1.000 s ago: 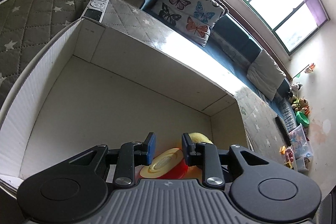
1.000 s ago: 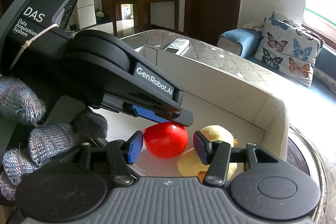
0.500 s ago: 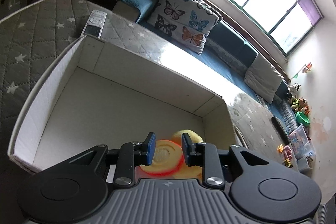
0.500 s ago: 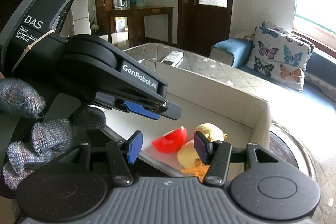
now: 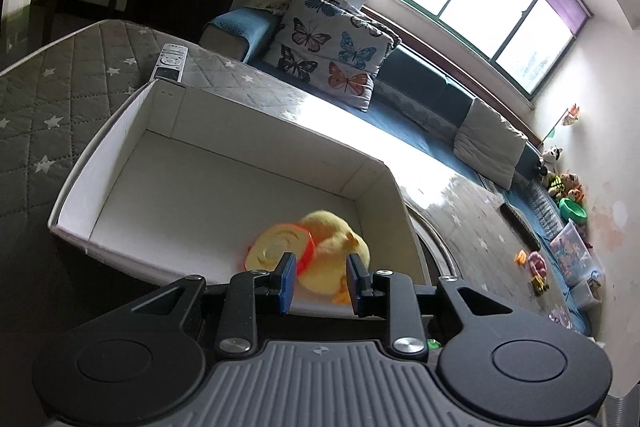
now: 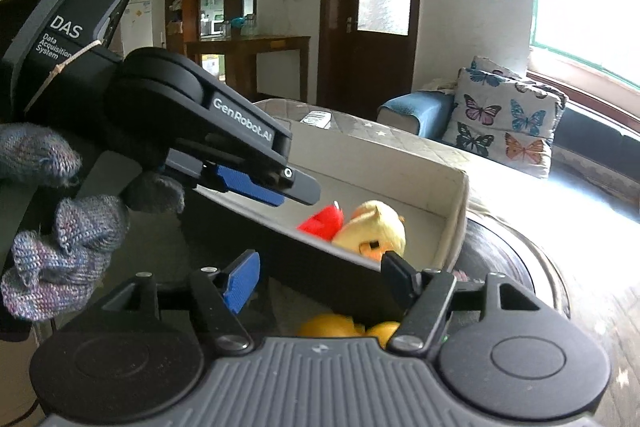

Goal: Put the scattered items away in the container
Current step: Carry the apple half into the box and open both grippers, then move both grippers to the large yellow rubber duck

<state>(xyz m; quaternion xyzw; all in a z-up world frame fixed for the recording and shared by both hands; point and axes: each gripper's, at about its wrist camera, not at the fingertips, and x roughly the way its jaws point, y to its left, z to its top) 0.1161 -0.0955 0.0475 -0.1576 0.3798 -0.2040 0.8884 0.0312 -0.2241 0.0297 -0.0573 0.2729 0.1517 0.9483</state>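
A white cardboard box (image 5: 224, 147) stands on the grey quilted surface. Inside its near right corner lie a red and yellow toy (image 5: 278, 245) and a yellow plush duck (image 5: 334, 241); both also show in the right wrist view, the red toy (image 6: 322, 223) beside the duck (image 6: 372, 231). My left gripper (image 5: 320, 281) is open and empty, above the box's near wall. My right gripper (image 6: 320, 281) is open wide and empty, low in front of the box (image 6: 454, 203). Two orange round things (image 6: 344, 327) lie just below it, partly hidden.
A white remote (image 5: 172, 61) lies behind the box. A butterfly cushion (image 5: 328, 47) and blue sofa (image 5: 424, 95) stand at the back. A round dark tray rim (image 6: 516, 259) is at the box's right. Small toys (image 5: 534, 267) lie far right. The left gripper (image 6: 248, 183) and gloved hand cross the right wrist view.
Both grippers have pulled back and up away from the box. The right gripper has opened wider. The red toy and duck stay in the box.
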